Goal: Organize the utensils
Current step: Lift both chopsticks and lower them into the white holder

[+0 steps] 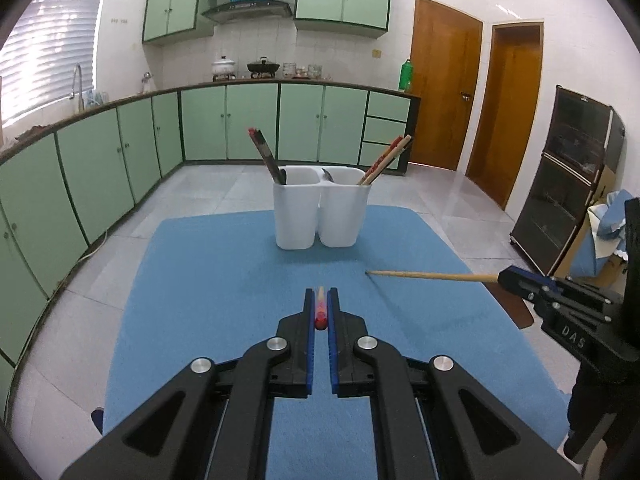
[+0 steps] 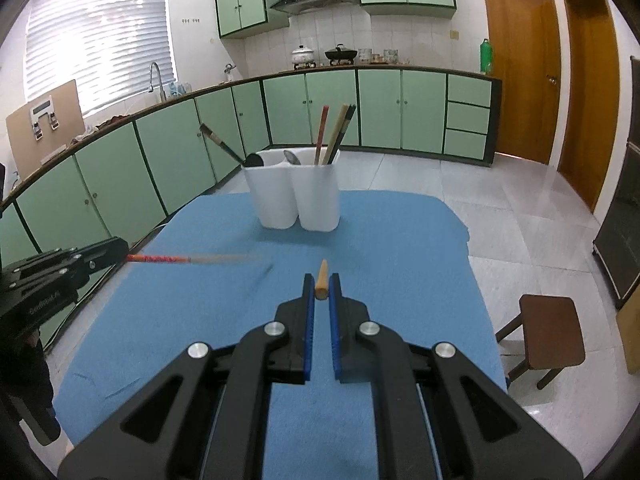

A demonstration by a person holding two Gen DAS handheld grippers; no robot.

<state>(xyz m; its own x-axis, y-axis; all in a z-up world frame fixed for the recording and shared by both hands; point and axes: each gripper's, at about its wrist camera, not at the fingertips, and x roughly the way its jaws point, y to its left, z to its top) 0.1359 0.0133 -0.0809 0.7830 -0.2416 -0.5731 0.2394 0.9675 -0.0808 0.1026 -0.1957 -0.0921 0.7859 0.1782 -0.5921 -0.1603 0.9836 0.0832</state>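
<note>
A white two-compartment utensil holder [image 1: 320, 216] [image 2: 298, 200] stands at the far end of the blue mat [image 1: 224, 272] [image 2: 400, 248]. Its left cup holds a dark ladle [image 1: 266, 156] [image 2: 224, 146]; the right cup holds a spoon and chopsticks [image 1: 386, 160] [image 2: 334, 132]. My left gripper [image 1: 321, 300] is shut on a red-patterned chopstick [image 1: 320, 308], seen blurred from the side in the right wrist view [image 2: 176, 258]. My right gripper [image 2: 321, 283] is shut on a plain wooden chopstick [image 2: 321, 282], whose shaft [image 1: 432, 276] points left over the mat in the left wrist view.
Green kitchen cabinets [image 1: 120, 148] run along the left and the back. Wooden doors [image 1: 448, 96] and a dark glass cabinet [image 1: 568, 184] stand on the right. A brown stool [image 2: 550, 332] sits beside the table's right edge. Grey tiled floor surrounds the table.
</note>
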